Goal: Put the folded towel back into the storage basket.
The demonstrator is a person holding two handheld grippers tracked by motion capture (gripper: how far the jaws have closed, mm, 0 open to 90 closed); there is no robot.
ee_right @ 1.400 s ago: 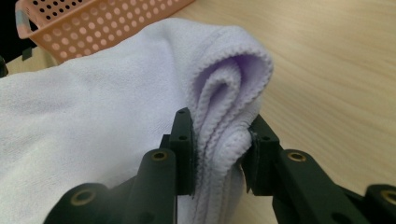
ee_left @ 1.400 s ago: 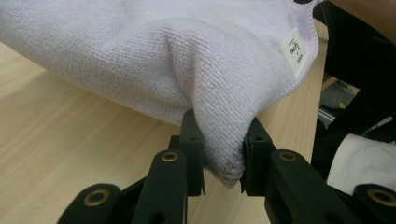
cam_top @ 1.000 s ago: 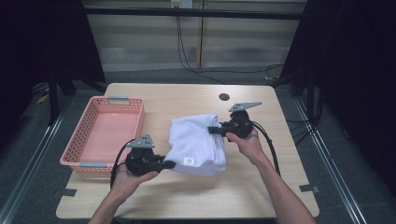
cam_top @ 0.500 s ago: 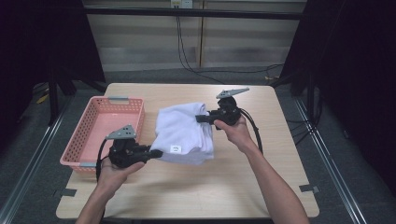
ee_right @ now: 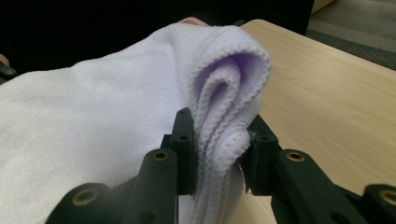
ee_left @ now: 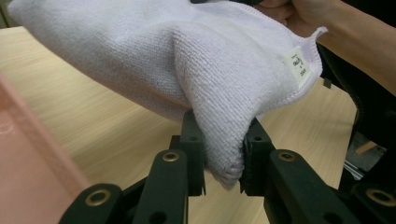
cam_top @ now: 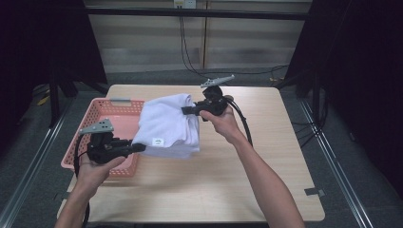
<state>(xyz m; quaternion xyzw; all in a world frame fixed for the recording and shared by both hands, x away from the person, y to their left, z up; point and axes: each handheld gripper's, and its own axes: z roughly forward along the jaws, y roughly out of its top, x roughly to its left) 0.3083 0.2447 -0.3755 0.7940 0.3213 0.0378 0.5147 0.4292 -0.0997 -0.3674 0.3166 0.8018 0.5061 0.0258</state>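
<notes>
So the folded white towel (cam_top: 167, 126) sits mid-frame in the high view, lifted off the bench (cam_top: 266, 156), with its left side hanging over the edge of the pink basket (cam_top: 102, 111). Left claw (cam_top: 139, 147) at lower left is pinching the near corner by the little label (cam_top: 157, 141). Right claw (cam_top: 186, 110) is clamped on the rolled far edge, up near center. Both grips have thick folds of cloth squeezed between the pads.

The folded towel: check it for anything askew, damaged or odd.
Nothing looks damaged. The white towel hangs folded between the left hand-held gripper and the right hand-held gripper, sagging in the middle, with its label outward. It partly overhangs the pink basket rim, as expected while carried.
</notes>
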